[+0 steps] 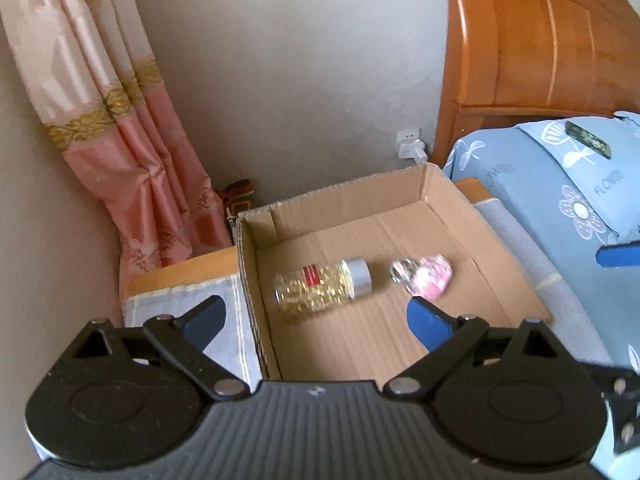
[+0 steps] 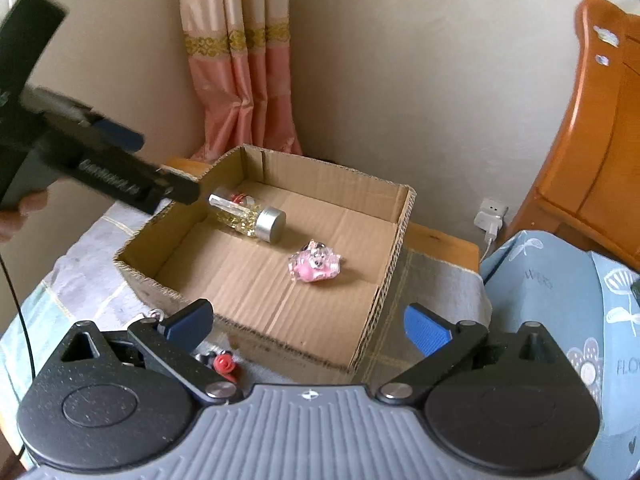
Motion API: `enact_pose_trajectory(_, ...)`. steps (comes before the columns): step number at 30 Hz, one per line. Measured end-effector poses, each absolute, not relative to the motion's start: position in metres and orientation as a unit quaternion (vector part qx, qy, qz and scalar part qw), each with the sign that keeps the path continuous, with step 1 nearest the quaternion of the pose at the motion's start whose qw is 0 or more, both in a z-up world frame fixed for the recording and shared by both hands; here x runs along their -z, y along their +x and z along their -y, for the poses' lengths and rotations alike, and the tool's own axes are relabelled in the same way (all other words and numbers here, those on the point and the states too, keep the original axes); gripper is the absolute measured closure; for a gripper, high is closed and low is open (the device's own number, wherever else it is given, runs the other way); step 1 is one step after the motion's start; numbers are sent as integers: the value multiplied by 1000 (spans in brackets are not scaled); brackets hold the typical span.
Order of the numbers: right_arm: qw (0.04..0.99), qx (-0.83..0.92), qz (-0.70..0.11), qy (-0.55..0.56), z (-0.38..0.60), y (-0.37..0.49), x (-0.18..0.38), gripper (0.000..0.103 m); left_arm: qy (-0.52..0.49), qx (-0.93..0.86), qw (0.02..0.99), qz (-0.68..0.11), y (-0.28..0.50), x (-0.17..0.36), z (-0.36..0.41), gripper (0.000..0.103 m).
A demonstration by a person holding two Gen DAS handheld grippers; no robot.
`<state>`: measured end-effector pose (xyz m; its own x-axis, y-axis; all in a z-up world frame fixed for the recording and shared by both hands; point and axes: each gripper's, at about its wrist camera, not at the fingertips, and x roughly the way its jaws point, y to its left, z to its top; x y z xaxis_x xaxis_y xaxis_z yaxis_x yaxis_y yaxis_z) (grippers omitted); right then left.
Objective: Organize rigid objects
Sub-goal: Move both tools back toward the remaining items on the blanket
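Both the left hand-held gripper [image 1: 316,314] and the right hand-held gripper [image 2: 308,320] stood wide apart and empty above the cardboard box [image 2: 396,236] on the desk [image 2: 80,276], where a silver-capped bottle [image 1: 320,286] lay beside a pink glass trinket [image 1: 426,274]

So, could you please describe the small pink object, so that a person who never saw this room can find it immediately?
Look for the open cardboard box on the cloth-covered bedside table, next to the bed. Two things lie on its floor, apart from each other. The pink object is the small, lumpy, translucent one, nearer the bed side; its neighbour is a clear bottle of gold flakes with a silver cap.
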<state>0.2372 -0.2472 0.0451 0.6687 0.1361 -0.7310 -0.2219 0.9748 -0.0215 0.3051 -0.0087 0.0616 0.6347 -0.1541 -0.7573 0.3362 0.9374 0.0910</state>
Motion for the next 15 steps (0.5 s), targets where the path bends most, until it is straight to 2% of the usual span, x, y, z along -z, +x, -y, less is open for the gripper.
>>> enact_pose_trajectory(6, 915, -75, -395, -39, 247, 199, -33, 0, 100, 133, 913, -373, 246, -54, 0, 3)
enact_pose_trajectory(15, 915, -30, -403, 2, 263, 140, 16, 0, 23, 147, 907, -393, 181, -15, -20, 3)
